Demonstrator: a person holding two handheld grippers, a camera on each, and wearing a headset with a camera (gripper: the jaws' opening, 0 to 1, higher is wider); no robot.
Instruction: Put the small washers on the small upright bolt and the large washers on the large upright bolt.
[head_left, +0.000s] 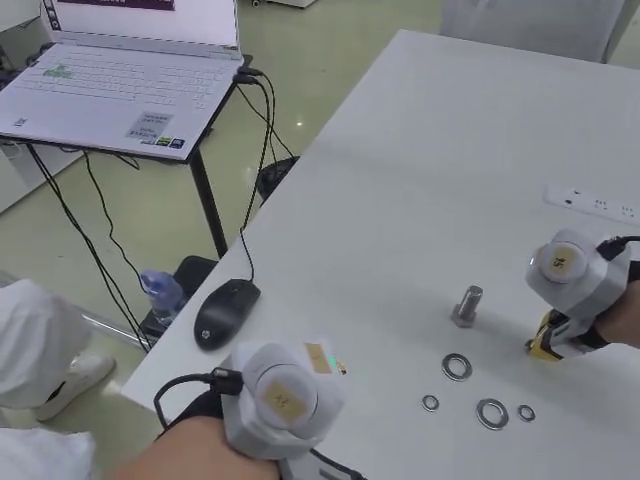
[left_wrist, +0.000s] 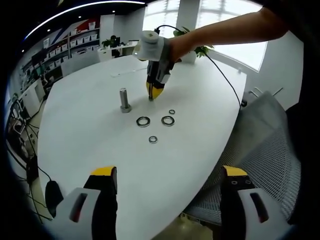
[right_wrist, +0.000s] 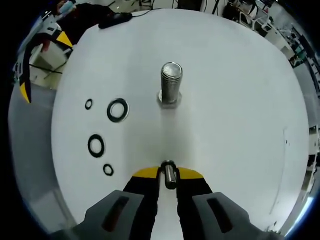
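My right tongs (right_wrist: 169, 177) clench what looks like the small bolt (right_wrist: 169, 171) beside the large bolt (right_wrist: 171, 84). Released crooked, it could topple onto the washers (right_wrist: 117, 110) near the tabletop's (right_wrist: 240, 100) edge. My left tongs (left_wrist: 169, 172) gape.

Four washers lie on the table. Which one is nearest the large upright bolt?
The large washer directly in front of the large bolt. The second large washer, the left small washer and the right small washer lie farther from it.
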